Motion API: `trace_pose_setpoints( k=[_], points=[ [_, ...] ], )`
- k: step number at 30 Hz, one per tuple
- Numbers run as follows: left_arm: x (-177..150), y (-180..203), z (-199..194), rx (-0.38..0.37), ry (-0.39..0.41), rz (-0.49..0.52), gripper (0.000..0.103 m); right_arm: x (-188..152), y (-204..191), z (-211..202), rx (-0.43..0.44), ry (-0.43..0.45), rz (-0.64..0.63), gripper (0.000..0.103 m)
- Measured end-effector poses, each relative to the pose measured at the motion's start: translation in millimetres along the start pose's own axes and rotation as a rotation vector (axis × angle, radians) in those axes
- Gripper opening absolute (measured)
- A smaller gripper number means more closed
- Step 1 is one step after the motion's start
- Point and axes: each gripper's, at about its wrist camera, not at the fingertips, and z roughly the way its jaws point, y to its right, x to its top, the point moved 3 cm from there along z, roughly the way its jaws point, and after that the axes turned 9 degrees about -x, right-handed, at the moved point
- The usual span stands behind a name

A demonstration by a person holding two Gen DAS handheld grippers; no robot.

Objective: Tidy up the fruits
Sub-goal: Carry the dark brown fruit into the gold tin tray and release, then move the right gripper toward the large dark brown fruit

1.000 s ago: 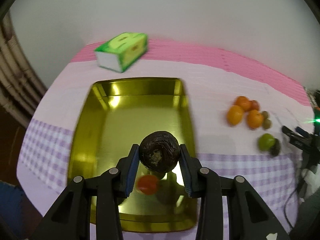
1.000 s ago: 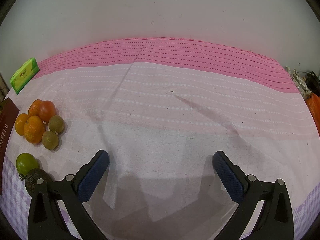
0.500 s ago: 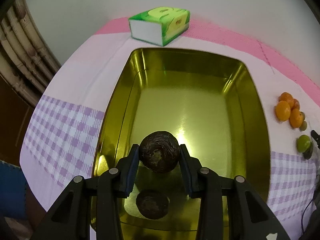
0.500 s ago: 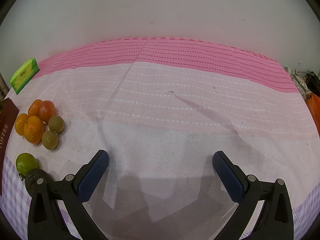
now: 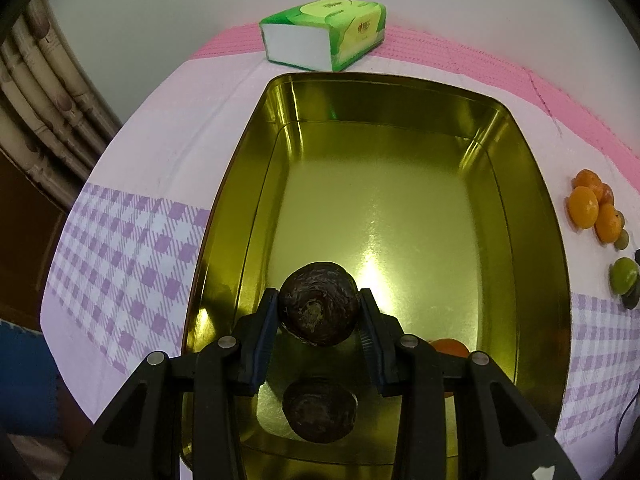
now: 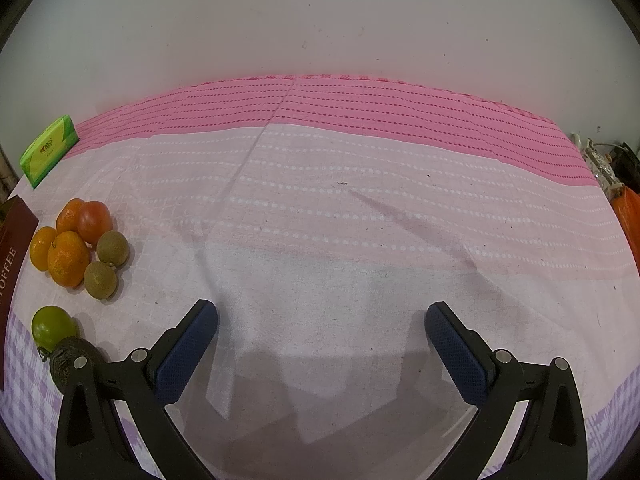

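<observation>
While above tray point(image 5: 248, 184), avocado point(image 5: 318, 304) between jaws

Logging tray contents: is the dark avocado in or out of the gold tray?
Out: the avocado hangs clamped in the left gripper above the gold tray, its reflection below.

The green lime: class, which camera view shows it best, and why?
The right wrist view: the green lime sits whole and well lit on the tablecloth, beside a dark avocado. The left wrist view shows it only small and distorted near the right edge.
</observation>
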Motion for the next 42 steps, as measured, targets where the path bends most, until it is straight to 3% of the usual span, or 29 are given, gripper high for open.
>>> trace_pose_setpoints(
  k=[22,27,40,42],
  points=[
    [-3,2,-5,0.014,0.008,0.022,0.037,0,0,-1,-0.002,0.000,0.001,0.103],
    [-6,4,-22,0.007,0.037,0.032,0.043,1,0,-1,0.000,-0.011,-0.004,0.103],
    [-26,13,-68,-0.037,0.116,0.070,0.076,-19,-5,-17,0.025,-0.055,-0.044,0.103],
    [-30,15,-73,-0.039,0.128,0.078,0.077,-24,-6,-23,0.024,-0.076,-0.047,0.096]
  ],
)
